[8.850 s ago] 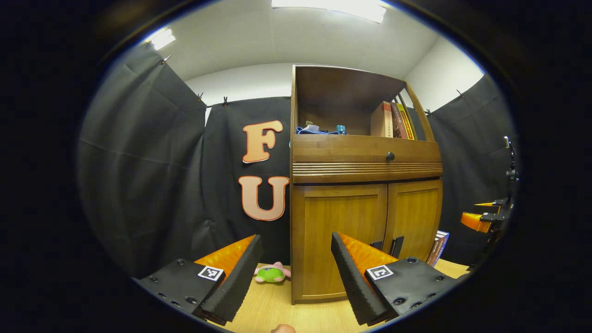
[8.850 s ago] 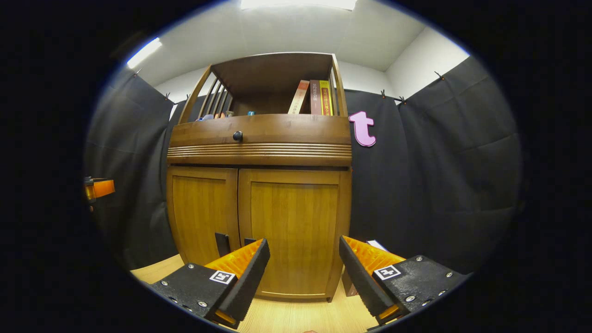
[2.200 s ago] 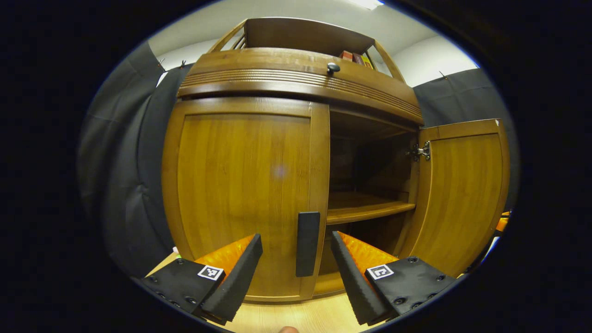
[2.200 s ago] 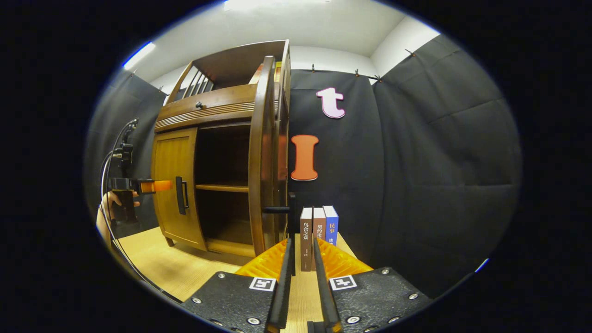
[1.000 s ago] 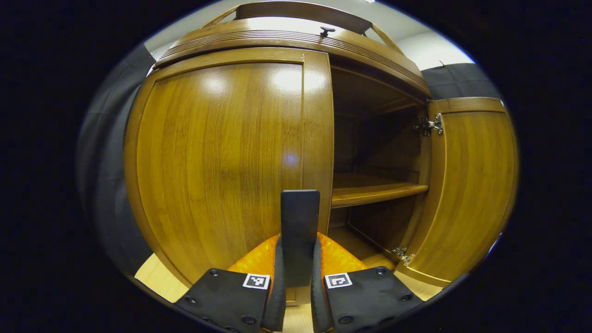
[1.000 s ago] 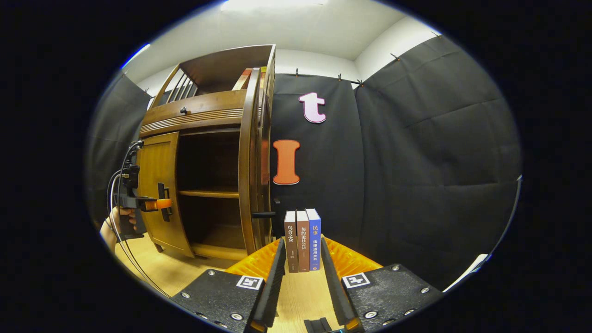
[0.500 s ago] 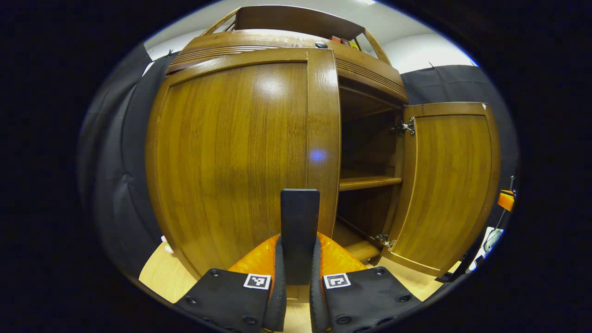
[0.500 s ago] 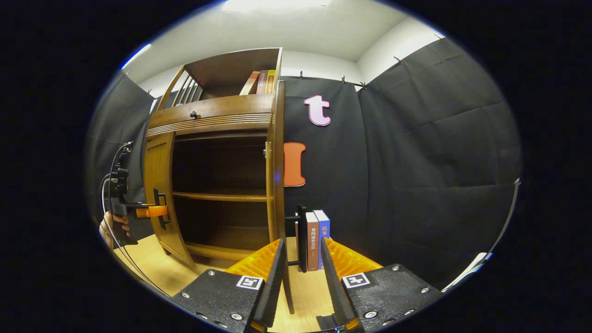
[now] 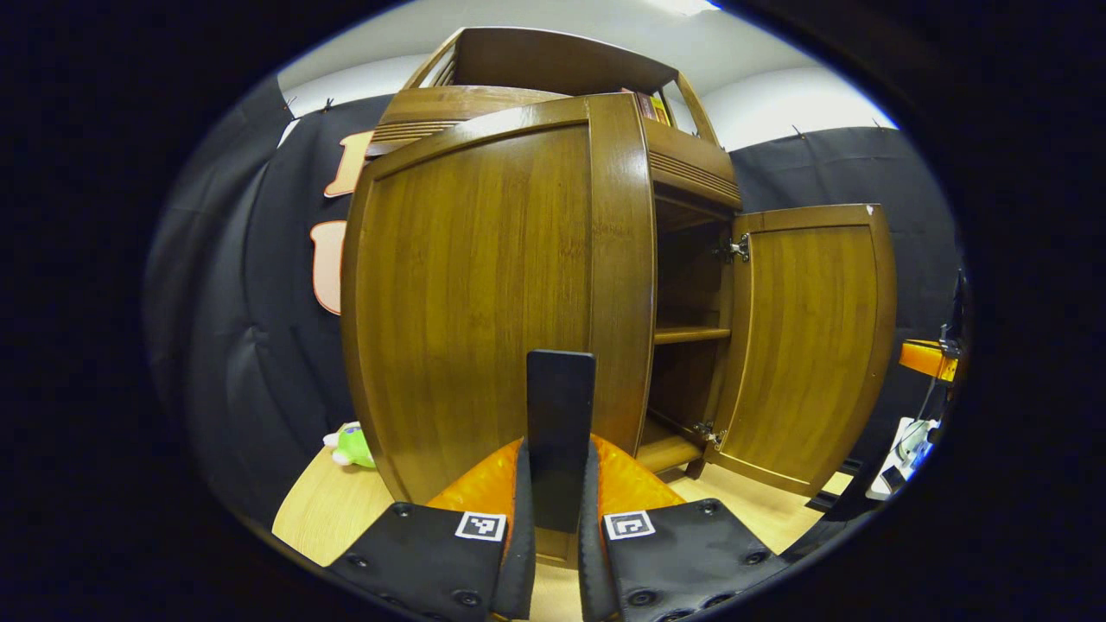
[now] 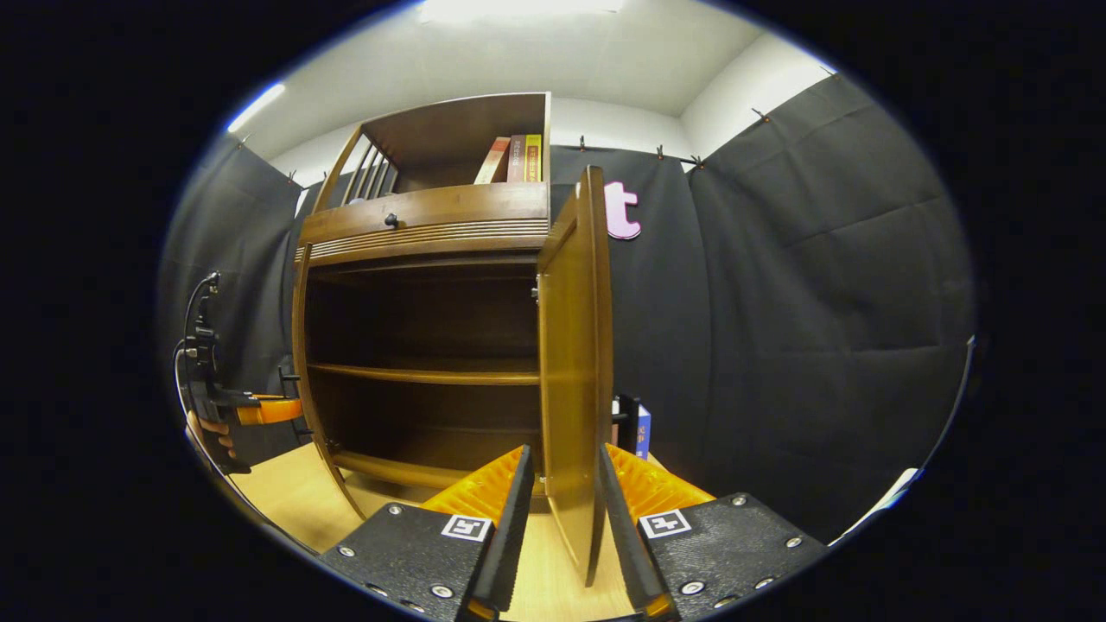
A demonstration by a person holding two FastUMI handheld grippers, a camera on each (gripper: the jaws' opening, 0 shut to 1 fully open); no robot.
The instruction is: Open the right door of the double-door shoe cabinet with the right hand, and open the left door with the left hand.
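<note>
The wooden shoe cabinet [image 9: 691, 164] stands close ahead. My left gripper [image 9: 557, 449] is shut on the black handle [image 9: 560, 406] of the left door [image 9: 484, 294], which is swung part way out. The right door [image 9: 808, 345] stands wide open. In the right gripper view the right door [image 10: 570, 345] is edge-on and close, between the parted fingers of my right gripper [image 10: 563, 453], which is open. Its black handle [image 10: 626, 419] shows just behind the door. The left gripper [image 10: 268, 410], held by a hand [image 10: 207, 429], is at the left door [image 10: 301, 363].
Inside the cabinet a shelf [image 10: 423, 374] crosses the dark interior. Books [image 10: 514, 157] stand in the top compartment above a drawer knob [image 10: 391, 221]. A green plush toy [image 9: 352, 445] lies left of the cabinet on the wooden floor [image 10: 285, 510]. More books [image 10: 642, 432] stand behind the right door.
The left door has swung further out with my left gripper on its handle. My right gripper let go of the right door's handle earlier; that door now stands edge-on between its fingers.
</note>
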